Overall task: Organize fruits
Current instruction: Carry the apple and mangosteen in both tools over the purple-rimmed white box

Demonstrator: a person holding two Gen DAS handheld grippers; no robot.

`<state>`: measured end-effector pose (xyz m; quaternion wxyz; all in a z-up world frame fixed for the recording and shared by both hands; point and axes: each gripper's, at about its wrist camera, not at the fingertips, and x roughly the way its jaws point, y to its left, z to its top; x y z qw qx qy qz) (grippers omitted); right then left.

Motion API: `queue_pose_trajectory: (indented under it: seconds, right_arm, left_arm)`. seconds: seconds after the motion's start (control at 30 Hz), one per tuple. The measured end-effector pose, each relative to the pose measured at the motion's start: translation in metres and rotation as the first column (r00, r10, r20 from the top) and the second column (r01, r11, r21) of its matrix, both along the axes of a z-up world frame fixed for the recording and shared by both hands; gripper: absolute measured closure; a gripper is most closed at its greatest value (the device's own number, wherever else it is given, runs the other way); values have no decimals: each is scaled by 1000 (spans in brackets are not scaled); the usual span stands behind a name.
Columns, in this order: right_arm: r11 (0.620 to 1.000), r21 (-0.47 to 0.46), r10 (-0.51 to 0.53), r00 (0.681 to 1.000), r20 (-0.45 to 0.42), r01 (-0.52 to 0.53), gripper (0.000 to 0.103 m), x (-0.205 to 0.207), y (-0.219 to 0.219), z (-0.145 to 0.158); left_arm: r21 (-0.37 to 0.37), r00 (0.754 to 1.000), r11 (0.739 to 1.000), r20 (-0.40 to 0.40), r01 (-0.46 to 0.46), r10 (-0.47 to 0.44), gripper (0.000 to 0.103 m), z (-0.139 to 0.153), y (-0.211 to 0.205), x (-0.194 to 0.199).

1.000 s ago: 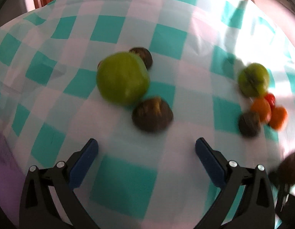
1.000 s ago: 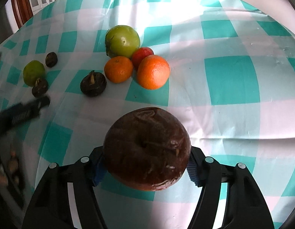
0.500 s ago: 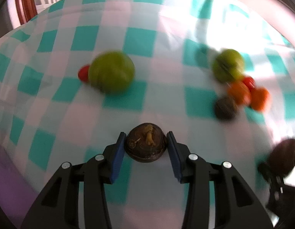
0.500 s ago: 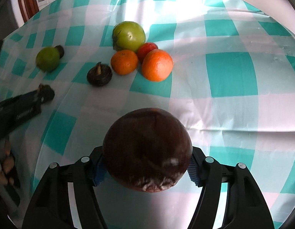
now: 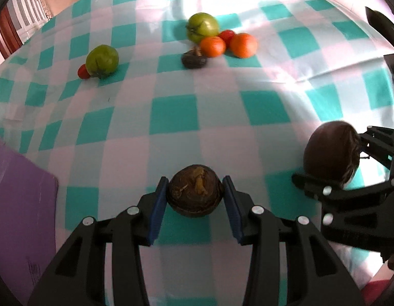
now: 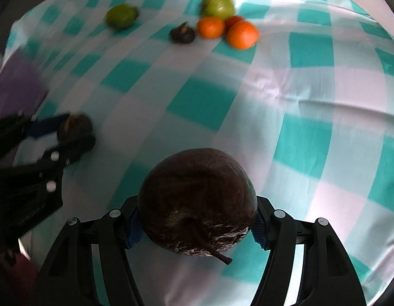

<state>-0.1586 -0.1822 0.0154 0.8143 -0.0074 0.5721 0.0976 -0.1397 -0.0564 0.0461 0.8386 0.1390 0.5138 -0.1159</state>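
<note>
Two views, left wrist first: left tool (image 5: 195, 199) now clamped on small dark wrinkled fruit (image 5: 195, 195), pulled back off the spot beside the green tomato (image 5: 102, 60) where it sat a second ago, so one more dark piece collected for sorting. Right wrist: right tool (image 6: 195, 225) still gripping big smooth brown fruit (image 6: 197, 201), stem toward camera, above glossy checked cloth on bench (image 6: 299, 89); oranges (image 6: 241, 35) cluster far off.
</note>
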Motion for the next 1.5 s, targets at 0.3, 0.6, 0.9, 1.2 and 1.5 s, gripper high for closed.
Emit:
queue_pose_trajectory:
  seconds: [0.3, 0.6, 0.9, 1.2, 1.5]
  right_arm:
    - [999, -3, 50, 999, 16, -50, 39, -34, -23, 19]
    - [995, 77, 58, 998, 31, -60, 39, -54, -28, 41]
    - [991, 109, 72, 993, 96, -83, 39, -51, -14, 74]
    - [975, 175, 105, 980, 169, -135, 38, -28, 65, 119]
    - [926, 298, 164, 958, 237, -232, 38, 13, 168, 168]
  left_arm:
    - [-22, 995, 994, 19, -103, 103, 60, -1, -30, -30]
    - [-74, 981, 982, 73, -172, 178, 60, 21, -34, -55]
    - [-129, 946, 974, 244, -184, 211, 60, 59, -10, -74]
    - [-229, 894, 948, 339, -222, 292, 60, 131, 98, -75]
    - [-263, 825, 891, 348, -369, 445, 59, 161, 241, -75]
